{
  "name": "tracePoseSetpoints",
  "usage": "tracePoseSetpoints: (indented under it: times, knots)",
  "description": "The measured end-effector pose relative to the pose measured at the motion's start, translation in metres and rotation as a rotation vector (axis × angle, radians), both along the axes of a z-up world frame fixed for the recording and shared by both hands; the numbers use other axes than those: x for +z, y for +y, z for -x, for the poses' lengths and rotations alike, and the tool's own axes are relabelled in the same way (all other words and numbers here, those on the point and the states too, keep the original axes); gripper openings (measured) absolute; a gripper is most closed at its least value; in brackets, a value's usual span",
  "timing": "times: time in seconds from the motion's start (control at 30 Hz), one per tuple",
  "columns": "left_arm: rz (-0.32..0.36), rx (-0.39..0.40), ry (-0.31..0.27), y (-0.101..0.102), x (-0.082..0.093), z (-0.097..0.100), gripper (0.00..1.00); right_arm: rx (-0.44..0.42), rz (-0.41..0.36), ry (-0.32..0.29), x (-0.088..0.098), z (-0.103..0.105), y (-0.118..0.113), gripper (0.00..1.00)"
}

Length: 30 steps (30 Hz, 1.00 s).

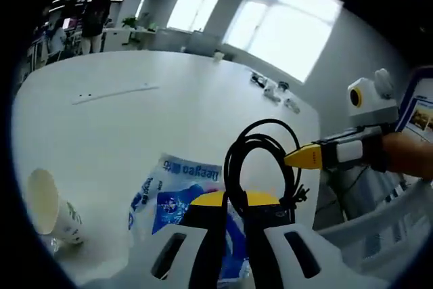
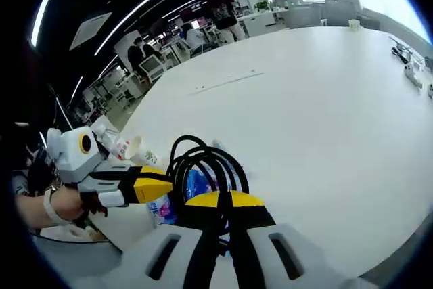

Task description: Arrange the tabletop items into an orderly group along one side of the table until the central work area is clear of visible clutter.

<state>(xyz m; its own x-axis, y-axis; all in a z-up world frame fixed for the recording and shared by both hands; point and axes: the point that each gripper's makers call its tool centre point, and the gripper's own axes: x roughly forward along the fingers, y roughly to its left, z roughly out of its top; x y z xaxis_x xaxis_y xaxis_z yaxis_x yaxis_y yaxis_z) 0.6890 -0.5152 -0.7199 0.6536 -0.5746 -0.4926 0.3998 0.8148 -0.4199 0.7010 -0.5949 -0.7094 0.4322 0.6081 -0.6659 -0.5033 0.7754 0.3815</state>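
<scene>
Left gripper view: both grippers' jaws clench the black cable coil [image 1: 260,167], half hiding a blue packet [image 1: 172,197].

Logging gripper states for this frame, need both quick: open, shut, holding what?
Left gripper: shut on the black coiled cable.
Right gripper: shut on the same cable, from the other side.

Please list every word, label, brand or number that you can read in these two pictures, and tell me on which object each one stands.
Nothing can be read with certainty.
Blue and white plastic packet: large blue letters, seen turned around, too blurred to read.
Paper cup lying on its side: small print, too small to read.
Poster at the edge of the left gripper view: pictures and text, too blurred.
Black cable coil, white table: no text.
</scene>
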Motion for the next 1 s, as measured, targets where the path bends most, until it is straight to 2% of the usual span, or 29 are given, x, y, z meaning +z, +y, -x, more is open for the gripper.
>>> tracePoseSetpoints:
  times: [0.2,0.37,0.67,1.0]
  knots:
    - [0.012,-0.053,0.029,-0.032,-0.01,-0.001,0.05,-0.04,0.008,0.037,-0.01,0.005,-0.032,0.0]
    - [0.018,-0.07,0.051,-0.05,-0.018,0.0,0.05,-0.051,0.014,0.066,-0.018,0.008,-0.049,0.0]
    - [0.008,-0.104,0.108,-0.067,-0.039,0.008,0.05,-0.054,0.012,0.132,-0.043,0.015,-0.066,0.0]
    - [0.001,-0.116,0.144,-0.079,-0.058,0.009,0.05,-0.064,0.018,0.184,-0.066,0.014,-0.081,0.0]
